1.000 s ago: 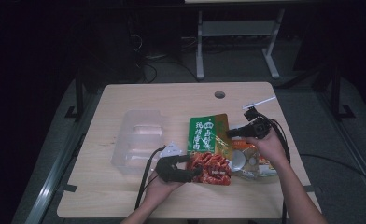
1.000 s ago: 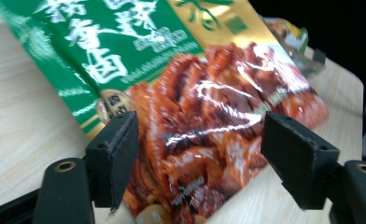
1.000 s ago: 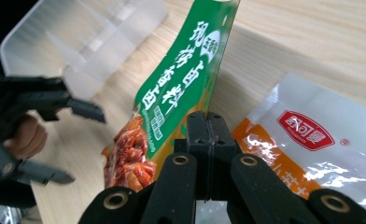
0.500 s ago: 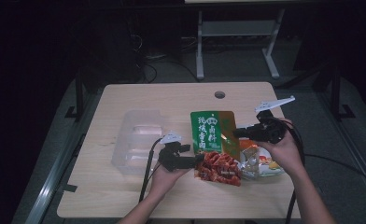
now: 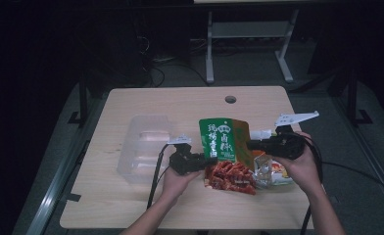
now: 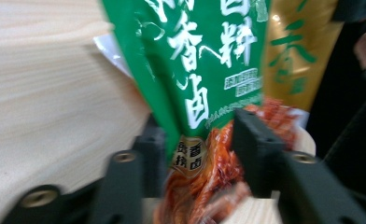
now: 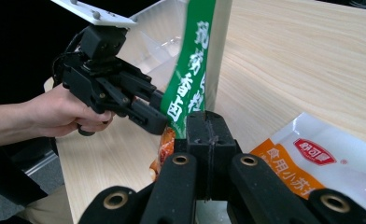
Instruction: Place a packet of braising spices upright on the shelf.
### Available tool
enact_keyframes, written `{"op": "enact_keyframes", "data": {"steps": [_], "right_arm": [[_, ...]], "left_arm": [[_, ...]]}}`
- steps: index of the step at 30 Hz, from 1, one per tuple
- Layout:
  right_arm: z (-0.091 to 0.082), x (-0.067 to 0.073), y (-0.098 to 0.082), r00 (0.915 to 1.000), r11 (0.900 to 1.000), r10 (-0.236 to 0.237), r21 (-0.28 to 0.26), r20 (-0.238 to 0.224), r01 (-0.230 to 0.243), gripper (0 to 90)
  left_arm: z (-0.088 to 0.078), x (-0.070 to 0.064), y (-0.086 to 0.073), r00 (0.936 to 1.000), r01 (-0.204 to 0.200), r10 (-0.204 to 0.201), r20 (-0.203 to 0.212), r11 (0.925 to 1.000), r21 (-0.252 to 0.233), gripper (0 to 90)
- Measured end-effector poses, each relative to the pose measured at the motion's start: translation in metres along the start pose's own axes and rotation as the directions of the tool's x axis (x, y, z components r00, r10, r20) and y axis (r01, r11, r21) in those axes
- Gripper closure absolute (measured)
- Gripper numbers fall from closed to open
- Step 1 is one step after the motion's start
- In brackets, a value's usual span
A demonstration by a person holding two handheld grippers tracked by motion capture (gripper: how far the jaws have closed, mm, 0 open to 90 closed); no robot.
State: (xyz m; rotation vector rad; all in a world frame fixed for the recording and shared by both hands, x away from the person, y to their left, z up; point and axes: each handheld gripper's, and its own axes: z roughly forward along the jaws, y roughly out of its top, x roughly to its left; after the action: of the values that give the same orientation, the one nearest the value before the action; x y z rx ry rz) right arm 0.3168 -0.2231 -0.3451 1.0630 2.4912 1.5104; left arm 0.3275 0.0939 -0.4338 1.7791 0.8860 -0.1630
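R gripper [image 7: 204, 140] is clamped shut on the green packet [image 5: 220, 139], held upright near the table's [image 5: 131, 205] right edge. L gripper [image 6: 195, 154] jaws, just closing, straddle its lower edge w/ the red packet [image 5: 231, 177] below; contact unclear.

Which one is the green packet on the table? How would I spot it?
Find the wooden table, then look at its middle, between the person's two hands. The green packet stands there, pinched by the right tongs, with the left tongs at its lower edge. It is green with big white writing, unlike the red snack packet below it and the clear plastic box beside it.
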Motion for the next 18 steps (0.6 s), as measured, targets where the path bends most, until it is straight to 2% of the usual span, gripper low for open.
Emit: {"op": "enact_keyframes", "data": {"steps": [1,3,5,6,7,8,9,11,12,13,16,17,18], "right_arm": [[-0.001,-0.001,-0.004,0.9998,1.000,0.016,-0.014,-0.010,-0.016,89.9],[-0.001,-0.003,-0.008,0.9997,1.000,0.020,-0.019,-0.010,-0.021,90.0],[-0.002,-0.003,-0.012,0.9994,0.999,0.031,-0.026,-0.012,-0.032,89.9],[-0.002,-0.003,-0.012,0.9994,0.999,0.031,-0.026,-0.012,-0.032,89.9],[-0.003,-0.004,-0.017,0.9994,0.999,0.033,-0.039,-0.006,-0.033,89.9],[-0.004,-0.005,-0.019,0.9991,0.998,0.042,-0.042,-0.008,-0.042,89.8],[-0.004,-0.006,-0.021,0.9988,0.998,0.047,-0.039,-0.012,-0.048,89.7],[-0.005,-0.008,-0.024,0.9987,0.998,0.050,-0.031,-0.001,-0.050,89.4],[-0.005,-0.008,-0.024,0.9987,0.998,0.050,-0.031,-0.001,-0.050,89.4],[-0.005,-0.009,-0.028,0.9981,0.997,0.061,-0.041,-0.013,-0.061,89.1],[-0.004,-0.010,-0.031,0.9980,0.997,0.062,-0.048,-0.005,-0.062,87.5],[-0.002,-0.010,-0.034,0.9977,0.997,0.068,-0.035,0.001,-0.067,84.1],[0.001,-0.010,-0.034,0.9982,0.998,0.061,-0.027,-0.001,-0.061,82.6]], "left_arm": [[-0.001,-0.005,-0.001,0.9992,-0.026,0.026,-0.030,0.9996,-0.005,75.9],[-0.002,-0.006,-0.002,0.9985,-0.040,0.041,-0.036,0.9991,0.009,80.8],[-0.004,-0.009,-0.003,0.9962,-0.068,0.068,-0.054,0.9976,0.009,83.4],[-0.004,-0.009,-0.003,0.9962,-0.068,0.068,-0.054,0.9976,0.009,83.9],[-0.006,-0.013,-0.003,0.9921,-0.102,0.102,-0.073,0.9948,0.004,84.5],[-0.006,-0.013,-0.003,0.9921,-0.102,0.102,-0.073,0.9948,0.004,85.0],[-0.009,-0.017,-0.003,0.9842,-0.147,0.147,-0.098,0.9891,0.009,85.3],[-0.011,-0.020,-0.004,0.9769,-0.181,0.181,-0.114,0.9835,0.007,86.0],[-0.011,-0.020,-0.004,0.9769,-0.181,0.181,-0.114,0.9835,0.007,86.1],[-0.012,-0.024,-0.005,0.9684,-0.212,0.212,-0.132,0.9772,0.014,86.2],[-0.012,-0.025,-0.006,0.9664,-0.221,0.221,-0.132,0.9752,0.011,86.8],[-0.013,-0.028,-0.006,0.9626,-0.236,0.236,-0.134,0.9716,0.011,86.9],[-0.013,-0.028,-0.006,0.9626,-0.236,0.236,-0.134,0.9716,0.011,86.9]]}}
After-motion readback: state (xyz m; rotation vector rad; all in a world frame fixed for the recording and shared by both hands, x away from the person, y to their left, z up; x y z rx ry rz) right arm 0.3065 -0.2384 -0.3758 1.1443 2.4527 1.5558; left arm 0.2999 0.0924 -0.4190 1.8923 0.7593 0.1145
